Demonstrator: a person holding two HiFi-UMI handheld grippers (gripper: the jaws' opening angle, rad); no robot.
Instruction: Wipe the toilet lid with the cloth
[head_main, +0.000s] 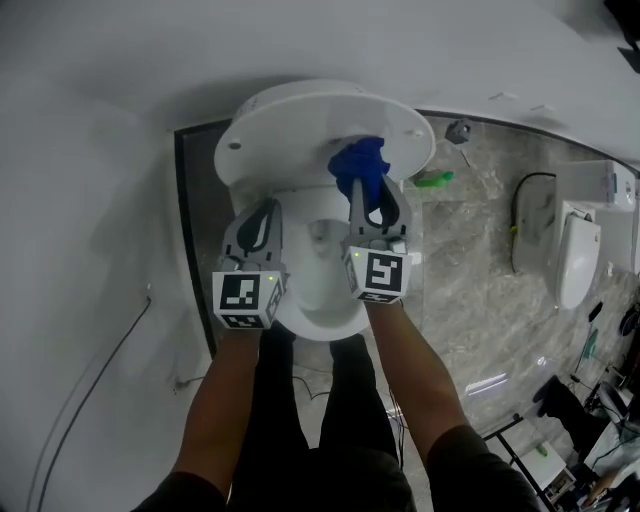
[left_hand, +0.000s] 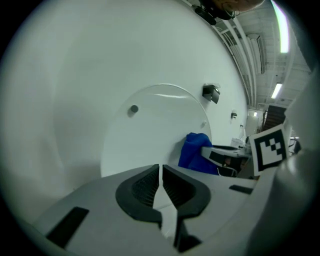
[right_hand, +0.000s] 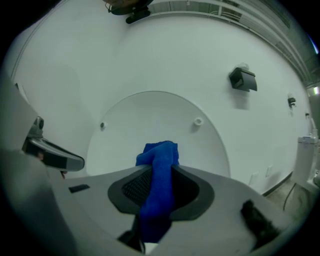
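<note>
Nearest the lens, two forearms (head_main: 400, 370) reach forward from the bottom of the head view, each carrying a grey two-jaw gripper with a black-and-white marker cube. Beyond them stands a white ceramic toilet bowl (head_main: 325, 300). Its round, glossy white plastic toilet lid (head_main: 290, 125) is raised and leans back towards the white wall (head_main: 100, 150).

The right gripper (head_main: 376, 205) is clenched on a soft blue cloth (head_main: 362, 165) of towelling weave. In the right gripper view the cloth (right_hand: 160, 155) fills the gap between the ribbed pads, a rounded wad standing proud of the tips and a tail hanging below. That wad sits close against the lower right part of the lid (right_hand: 150, 115); whether it is actually pressing, I cannot tell. The left gripper (head_main: 262, 212) hovers beside it over the bowl. Its own view shows this gripper (left_hand: 160, 172) closed to a thin slit with nothing between the jaws.

The cloth looks light, limp and compressible, so it should fold wherever it is pushed. The present hold across its bunched middle seems sound, since it leaves padding ahead of the hard tips. Too little cloth in front would risk plastic scraping plastic. The lid (left_hand: 145, 135) looks smooth, stiff and slippery, and probably free on its hinge. Strokes likely want steady pressure towards the wall behind it, and the empty gripper could brace its rim if it wobbles.
</note>
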